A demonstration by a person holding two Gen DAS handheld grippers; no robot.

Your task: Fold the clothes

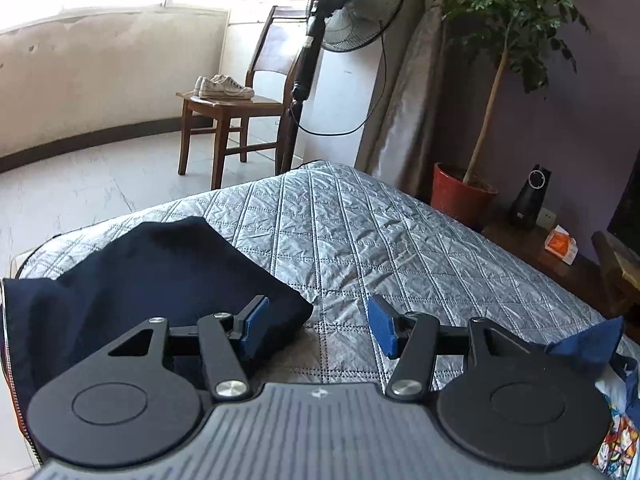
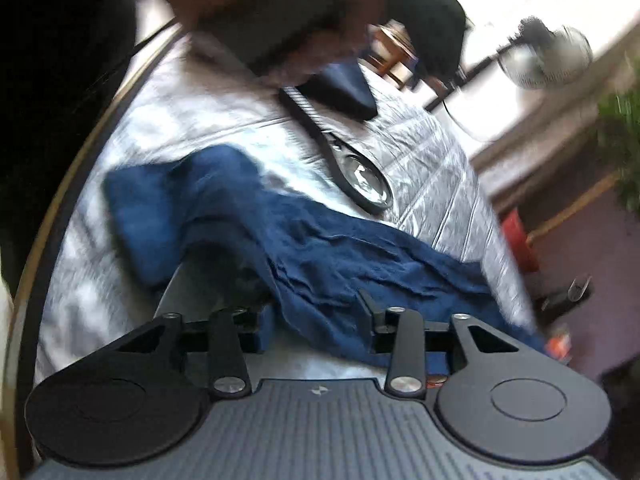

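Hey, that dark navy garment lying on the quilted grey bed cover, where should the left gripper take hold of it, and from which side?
Probably the dark navy garment is best taken at its near right corner, beside the left pad of the left gripper. That corner lies flat and pointed on the quilted grey bed cover, so slide in from the bare cover on its right, one finger under the edge.

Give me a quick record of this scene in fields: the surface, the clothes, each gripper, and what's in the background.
surface: quilted grey bed cover
dark garment: navy cloth lying at the left side of the bed, near the left finger
blue garment: crumpled blue cloth draped between the right gripper's fingers
left gripper: open, empty, above the cover
right gripper: open, cloth lying between the fingers; view blurred
background: wooden chair with white sneakers, standing fan, potted plant
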